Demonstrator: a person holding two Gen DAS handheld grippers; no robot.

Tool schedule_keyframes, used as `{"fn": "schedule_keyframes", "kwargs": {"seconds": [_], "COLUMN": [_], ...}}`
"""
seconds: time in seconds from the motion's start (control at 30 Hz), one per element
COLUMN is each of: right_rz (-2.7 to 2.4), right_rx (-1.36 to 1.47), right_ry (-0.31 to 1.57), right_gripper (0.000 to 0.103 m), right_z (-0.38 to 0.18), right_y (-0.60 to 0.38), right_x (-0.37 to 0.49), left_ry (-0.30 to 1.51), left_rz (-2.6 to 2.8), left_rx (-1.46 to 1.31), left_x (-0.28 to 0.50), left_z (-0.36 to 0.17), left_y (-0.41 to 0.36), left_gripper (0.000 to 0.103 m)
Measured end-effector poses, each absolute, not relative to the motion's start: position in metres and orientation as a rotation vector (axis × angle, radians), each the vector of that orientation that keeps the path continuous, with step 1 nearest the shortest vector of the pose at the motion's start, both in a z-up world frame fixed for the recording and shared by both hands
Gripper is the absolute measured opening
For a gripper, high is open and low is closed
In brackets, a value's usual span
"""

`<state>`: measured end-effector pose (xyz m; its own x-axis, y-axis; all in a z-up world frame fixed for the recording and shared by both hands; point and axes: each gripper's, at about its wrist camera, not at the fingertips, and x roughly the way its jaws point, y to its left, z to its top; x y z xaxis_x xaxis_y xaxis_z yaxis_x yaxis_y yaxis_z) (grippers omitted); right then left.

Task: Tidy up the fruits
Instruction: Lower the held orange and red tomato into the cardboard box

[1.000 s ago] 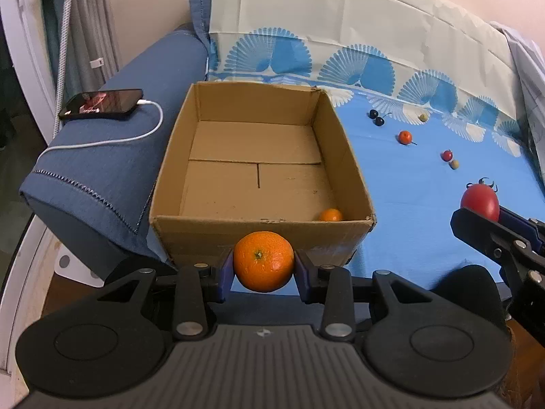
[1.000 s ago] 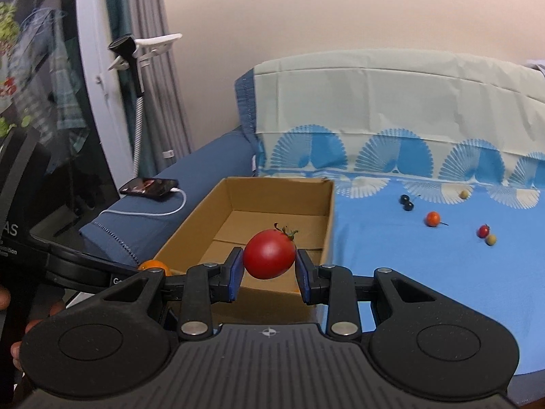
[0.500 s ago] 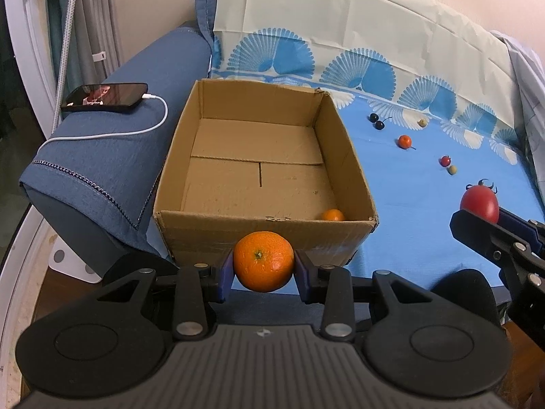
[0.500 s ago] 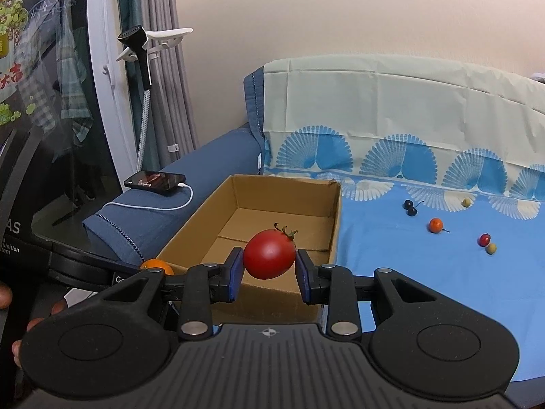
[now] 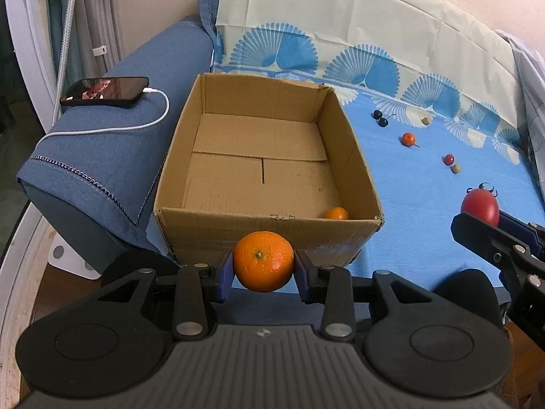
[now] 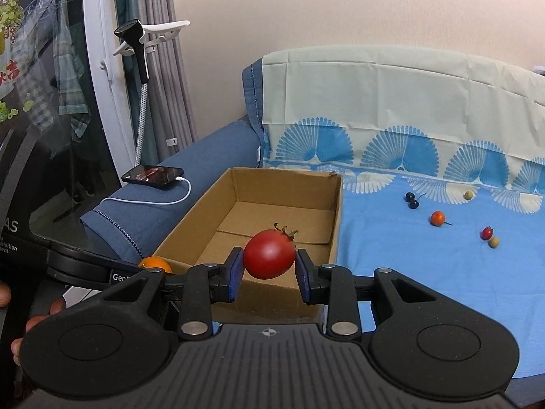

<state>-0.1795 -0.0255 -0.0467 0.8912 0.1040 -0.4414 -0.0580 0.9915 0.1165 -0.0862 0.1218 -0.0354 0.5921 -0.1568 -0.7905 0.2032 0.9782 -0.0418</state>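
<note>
Orange (image 5: 263, 261) clamped in left gripper (image 5: 263, 274), just short of cardboard box (image 5: 238, 230); right gripper (image 6: 269, 272) clamped on red tomato (image 6: 269, 254); small orange (image 5: 336, 213) in box corner.

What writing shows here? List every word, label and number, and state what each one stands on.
"Gen", cut off: side of the black left gripper.
"AS", cut off: dark glossy panel, left edge; smaller lines beneath are too blurred.
"大吉", red, partly cut off: colourful poster above that panel.
Black smartphone screen: too small to read.
Brown cardboard box: no print visible.
</note>
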Motion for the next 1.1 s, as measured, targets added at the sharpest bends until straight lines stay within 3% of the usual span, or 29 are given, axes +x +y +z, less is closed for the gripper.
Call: {"fn": "schedule_keyframes", "kwargs": {"seconds": [1.1], "right_rz": [0.066], "right_rx": [0.118], "right_ry": [0.571], "right_gripper": [0.034], "right_z": [-0.074], "right_y": [-0.032], "right_x": [-0.103], "left_ry": [0.933], "left_rz": [-0.152], "left_rx": [0.046], "left_x": [-0.007], "left_z": [-0.052], "left_y": [0.128], "left_gripper": [0.041]}}
